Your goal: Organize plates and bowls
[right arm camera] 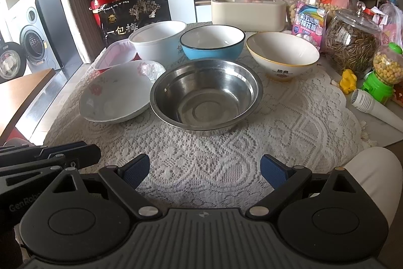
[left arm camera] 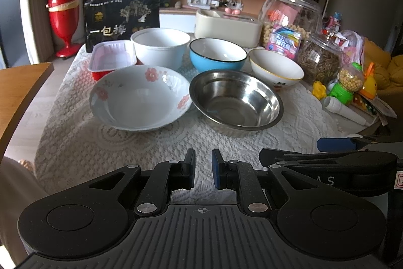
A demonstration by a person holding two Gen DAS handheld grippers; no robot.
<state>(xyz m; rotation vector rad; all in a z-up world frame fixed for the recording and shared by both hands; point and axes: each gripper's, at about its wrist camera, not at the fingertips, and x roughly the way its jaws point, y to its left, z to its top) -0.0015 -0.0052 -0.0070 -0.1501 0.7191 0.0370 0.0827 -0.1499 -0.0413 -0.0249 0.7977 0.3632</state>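
Several bowls stand on a lace-covered table. A flowered white bowl [left arm camera: 139,98] [right arm camera: 115,95] is front left and a steel bowl [left arm camera: 235,101] [right arm camera: 206,95] front middle. Behind them stand a red tray with a white liner [left arm camera: 112,59] [right arm camera: 114,56], a tall white bowl [left arm camera: 161,46] [right arm camera: 157,40], a blue bowl [left arm camera: 217,54] [right arm camera: 212,43] and a gold-rimmed white bowl [left arm camera: 275,69] [right arm camera: 282,54]. My left gripper [left arm camera: 203,172] is nearly closed, with a narrow gap, and empty near the table's front edge. My right gripper [right arm camera: 205,170] is wide open and empty, beside it.
A black snack bag [left arm camera: 122,19], a cream box [left arm camera: 228,27] and glass jars [left arm camera: 292,14] line the back. Toys, a green candy dispenser [right arm camera: 382,72] and a white microphone [right arm camera: 375,109] crowd the right side. A wooden table edge [left arm camera: 20,85] is at left.
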